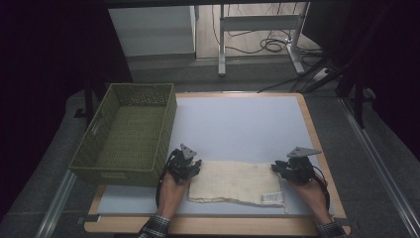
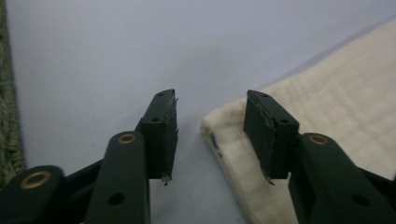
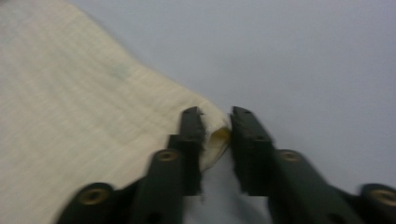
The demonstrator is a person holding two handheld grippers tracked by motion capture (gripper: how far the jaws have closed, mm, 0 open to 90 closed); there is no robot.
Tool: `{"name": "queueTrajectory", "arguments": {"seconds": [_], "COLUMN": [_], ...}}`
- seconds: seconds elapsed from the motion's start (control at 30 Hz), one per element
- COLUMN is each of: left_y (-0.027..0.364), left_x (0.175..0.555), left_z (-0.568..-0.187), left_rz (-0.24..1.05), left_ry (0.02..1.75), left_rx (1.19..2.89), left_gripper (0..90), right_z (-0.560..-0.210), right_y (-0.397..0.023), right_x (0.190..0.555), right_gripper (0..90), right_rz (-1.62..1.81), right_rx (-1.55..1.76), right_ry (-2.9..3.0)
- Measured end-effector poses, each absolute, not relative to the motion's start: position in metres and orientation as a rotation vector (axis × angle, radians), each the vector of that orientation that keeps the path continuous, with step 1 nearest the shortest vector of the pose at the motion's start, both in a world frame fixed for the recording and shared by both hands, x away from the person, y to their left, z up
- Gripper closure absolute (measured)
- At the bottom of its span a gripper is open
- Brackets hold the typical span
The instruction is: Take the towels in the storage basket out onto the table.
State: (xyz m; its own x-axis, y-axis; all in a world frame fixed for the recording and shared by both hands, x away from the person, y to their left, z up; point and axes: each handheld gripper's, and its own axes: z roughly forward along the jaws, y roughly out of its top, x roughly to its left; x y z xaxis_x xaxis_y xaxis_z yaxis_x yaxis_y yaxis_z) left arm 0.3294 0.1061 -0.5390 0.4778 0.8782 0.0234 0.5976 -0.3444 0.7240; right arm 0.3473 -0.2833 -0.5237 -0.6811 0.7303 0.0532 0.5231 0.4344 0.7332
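Cloth (image 1: 236, 182), cream w/ a label at 1 corner, lies flat on the table's (image 1: 237, 124) near edge, beside the green wicker basket (image 1: 126, 136). Right gripper (image 3: 216, 133) pinches its far corner, prob. to lift for folding. Left gripper (image 2: 211, 126) stands open, jaws straddling the opposite corner w/o pressing.

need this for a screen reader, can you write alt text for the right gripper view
Two black jaws of the right gripper stand close together around the folded corner of a cream cloth, which shows between them. The cloth spreads away to the left over a pale grey-blue table, bare to the right of the jaws.
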Motion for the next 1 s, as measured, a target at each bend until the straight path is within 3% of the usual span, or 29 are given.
{"name": "queueTrajectory", "arguments": {"seconds": [0.07, 0.2, 0.57, 0.63, 0.8, 1.0], "left_y": [0.108, 0.11, 0.111, 0.114, 0.117, 0.118], "left_x": [0.33, 0.327, 0.305, 0.308, 0.316, 0.32], "left_z": [-0.539, -0.537, -0.528, -0.528, -0.535, -0.544], "left_rz": [0.509, 0.474, 0.442, 0.454, 0.464, 0.518], "left_ry": [1.187, 1.162, 1.099, 1.091, 1.099, 1.111], "left_rx": [2.076, 2.077, 2.065, 2.051, 2.046, 2.068], "left_gripper": [68.2, 83.4, 85.5, 82.9, 61.0, 50.6], "right_z": [-0.522, -0.517, -0.515, -0.519, -0.518, -0.514], "right_y": [-0.281, -0.281, -0.273, -0.271, -0.276, -0.284], "right_x": [0.345, 0.352, 0.407, 0.41, 0.405, 0.398], "right_gripper": [86.4, 87.5, 87.4, 87.3, 84.7, 63.5], "right_rz": [1.063, 1.051, 1.025, 1.021, 1.077, 1.075], "right_rx": [1.03, 1.013, 1.072, 1.085, 1.098, 1.142], "right_ry": [2.425, 2.412, 2.379, 2.393, 2.382, 2.38]}}
